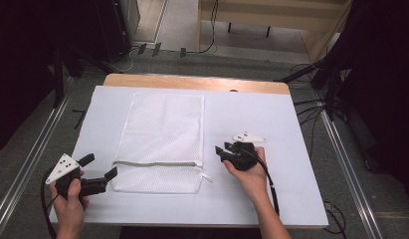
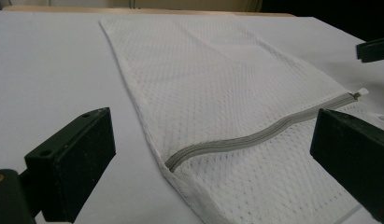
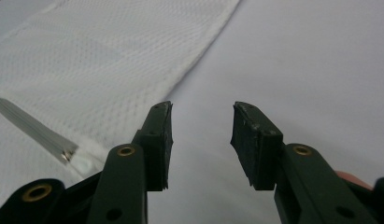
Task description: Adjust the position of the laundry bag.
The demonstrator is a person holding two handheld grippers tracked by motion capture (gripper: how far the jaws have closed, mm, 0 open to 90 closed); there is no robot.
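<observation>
A white mesh laundry bag lies flat on the white table cover, its long sides running away from the person, with a grey zipper crossing it near the end closest to the person. The zipper is closed along its length, and its small white pull tab sticks out just past the bag's right edge.

The right gripper sits just to the right of the bag, level with the zipper, its jaws partway apart with nothing between them (in the right gripper view the pull tab lies just left of the left jaw, not inside the gap). The left gripper is just beside the bag's left edge, near the zipper's left end, jaws wide apart and empty; in the left gripper view the bag and zipper show beyond its jaws.

Beyond the bag, the wooden table edge shows past the cover.
</observation>
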